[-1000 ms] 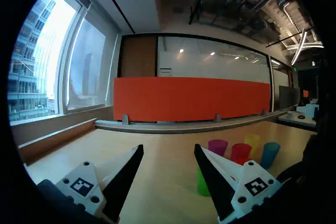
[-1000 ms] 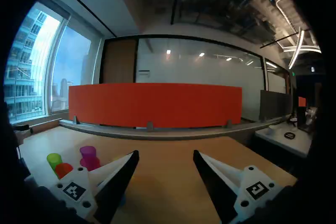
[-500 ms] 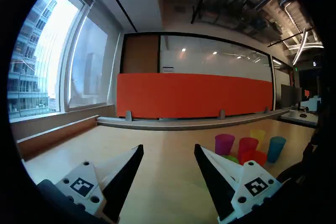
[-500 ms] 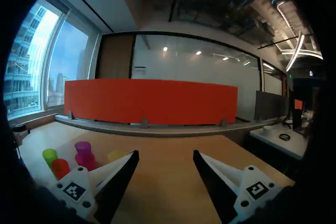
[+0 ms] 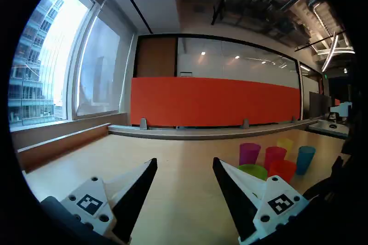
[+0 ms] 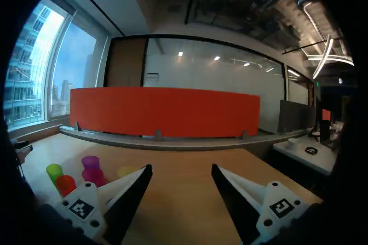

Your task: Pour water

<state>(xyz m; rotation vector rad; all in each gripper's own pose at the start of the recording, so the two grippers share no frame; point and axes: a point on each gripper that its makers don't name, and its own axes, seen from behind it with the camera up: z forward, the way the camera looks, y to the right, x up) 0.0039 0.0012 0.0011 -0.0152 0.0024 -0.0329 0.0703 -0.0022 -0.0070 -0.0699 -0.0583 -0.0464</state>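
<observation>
Pale wooden worktop carried a cluster of coloured plastic cups, standing close together to the right of the left tongs in the left gripper view. Those tongs were spread wide, holding nothing, over bare wood. The right tongs were likewise apart and empty; in the right gripper view the cups sat to their left, some partly behind one finger. An orange partition panel lined the worktop's far edge
</observation>
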